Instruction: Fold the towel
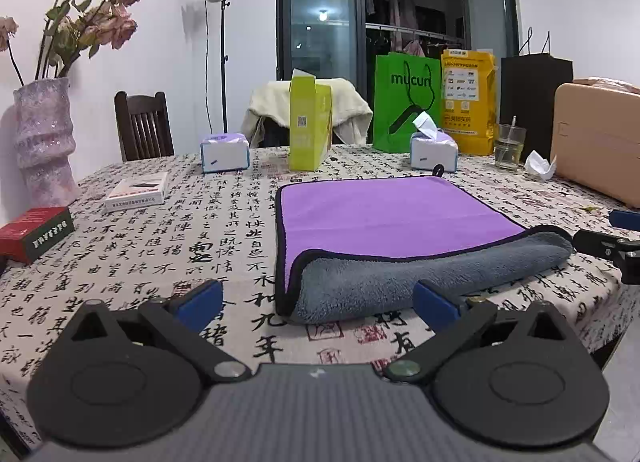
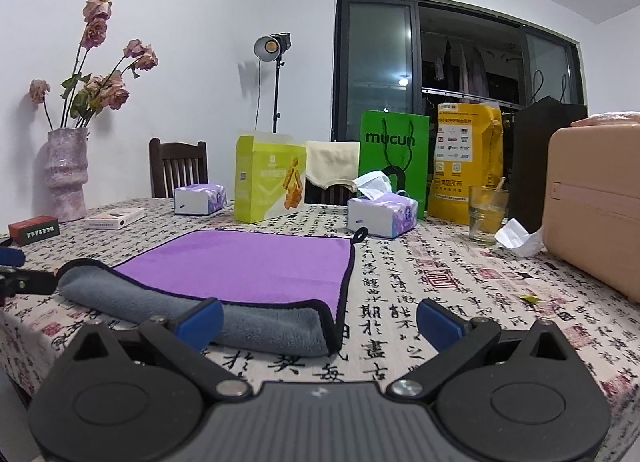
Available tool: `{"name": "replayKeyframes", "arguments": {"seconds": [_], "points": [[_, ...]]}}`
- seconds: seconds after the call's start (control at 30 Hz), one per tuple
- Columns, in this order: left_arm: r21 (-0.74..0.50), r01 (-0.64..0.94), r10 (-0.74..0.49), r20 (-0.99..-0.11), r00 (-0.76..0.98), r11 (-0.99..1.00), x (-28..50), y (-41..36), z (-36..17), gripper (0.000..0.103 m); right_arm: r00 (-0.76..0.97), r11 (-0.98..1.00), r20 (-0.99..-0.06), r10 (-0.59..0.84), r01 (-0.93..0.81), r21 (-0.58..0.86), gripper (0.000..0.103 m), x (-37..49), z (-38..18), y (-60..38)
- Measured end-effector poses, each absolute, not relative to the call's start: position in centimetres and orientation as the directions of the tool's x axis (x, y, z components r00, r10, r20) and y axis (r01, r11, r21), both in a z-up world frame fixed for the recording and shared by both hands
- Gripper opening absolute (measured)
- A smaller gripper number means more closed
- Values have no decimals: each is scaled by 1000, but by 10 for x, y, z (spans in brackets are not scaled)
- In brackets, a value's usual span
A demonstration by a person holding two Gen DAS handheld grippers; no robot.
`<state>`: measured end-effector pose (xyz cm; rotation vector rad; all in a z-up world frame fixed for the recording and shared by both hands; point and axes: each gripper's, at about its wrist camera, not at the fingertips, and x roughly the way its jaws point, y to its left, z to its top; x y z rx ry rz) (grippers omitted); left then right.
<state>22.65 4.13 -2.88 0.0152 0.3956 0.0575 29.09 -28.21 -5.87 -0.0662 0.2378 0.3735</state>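
Towel (image 1: 384, 218) on table (image 1: 160, 262) (boxes (image 1: 310, 124) behind)

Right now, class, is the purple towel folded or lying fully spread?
Partly folded: the towel lies flat, but its near edge is turned over, showing the grey underside.

We see our right tongs (image 2: 320, 324) spread wide above the tabletop (image 2: 460, 294), the towel's (image 2: 248, 266) near edge rolled grey-side up.
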Motion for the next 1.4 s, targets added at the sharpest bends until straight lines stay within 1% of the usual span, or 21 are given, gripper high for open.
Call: {"name": "replayKeyframes", "arguments": {"seconds": [0.23, 0.27, 0.33, 0.4, 0.43, 0.47, 0.5, 0.57, 0.63, 0.67, 0.7, 0.73, 0.77, 0.83, 1.03, 1.07, 1.1, 1.13, 1.17, 1.27, 1.4], "points": [[41, -56, 68, -408, 910, 998, 247, 39, -34, 103, 892, 920, -245, 380, -392, 3, 99, 310, -65, -279], [42, -56, 68, -410, 909, 998, 249, 39, -34, 102, 889, 918, -246, 386, -397, 4, 98, 313, -65, -278], [43, -63, 76, -409, 909, 997, 253, 41, -33, 95, 881, 912, -257, 397, -411, 0, 92, 318, -67, -276], [38, -73, 82, -417, 905, 997, 258, 43, -33, 79, 876, 908, -268, 401, -418, -7, 87, 323, -69, -274], [33, -73, 80, -426, 901, 997, 262, 45, -33, 74, 874, 908, -273, 401, -420, -9, 83, 324, -70, -272], [27, -71, 76, -434, 897, 997, 265, 46, -34, 65, 872, 906, -278, 403, -422, -11, 81, 327, -70, -270], [21, -76, 77, -443, 893, 997, 268, 47, -35, 60, 870, 905, -281, 405, -425, -11, 77, 328, -71, -268], [12, -78, 75, -453, 889, 997, 272, 49, -37, 55, 865, 903, -289, 410, -430, -6, 69, 333, -72, -264], [3, -73, 66, -453, 889, 997, 273, 51, -38, 48, 861, 901, -295, 414, -433, -2, 53, 338, -73, -260], [0, -67, 60, -453, 890, 998, 274, 52, -39, 38, 860, 901, -299, 413, -433, -1, 51, 340, -74, -258], [-4, -65, 56, -452, 890, 998, 274, 53, -39, 31, 860, 902, -302, 411, -432, -2, 45, 343, -75, -257], [-7, -65, 55, -451, 891, 998, 274, 53, -40, 28, 859, 902, -306, 410, -432, -3, 39, 345, -76, -255], [-9, -65, 54, -454, 889, 998, 275, 53, -41, 24, 859, 903, -311, 407, -430, -4, 36, 347, -77, -253], [-2, -66, 58, -451, 891, 998, 275, 51, -44, 22, 857, 905, -322, 402, -426, -4, 27, 352, -80, -251], [15, -73, 72, -445, 893, 997, 275, 46, -46, 19, 858, 908, -317, 404, -419, 24, 26, 356, -87, -251], [17, -70, 71, -446, 892, 997, 275, 45, -45, 14, 857, 908, -316, 406, -419, 29, 25, 356, -88, -252], [19, -69, 70, -447, 892, 997, 276, 44, -44, 9, 856, 906, -316, 409, -422, 31, 21, 356, -88, -252], [20, -70, 71, -448, 891, 997, 276, 43, -44, 8, 852, 903, -317, 417, -429, 35, 11, 356, -88, -253], [22, -70, 73, -450, 890, 997, 276, 43, -43, 7, 847, 899, -317, 426, -437, 42, 8, 356, -87, -253], [10, -76, 72, -457, 887, 997, 279, 44, -41, 6, 852, 902, -316, 418, -431, 29, 7, 355, -85, -252], [4, -89, 82, -439, 895, 996, 277, 46, -37, 6, 855, 903, -310, 416, -428, 33, 5, 355, -84, -253]]}}
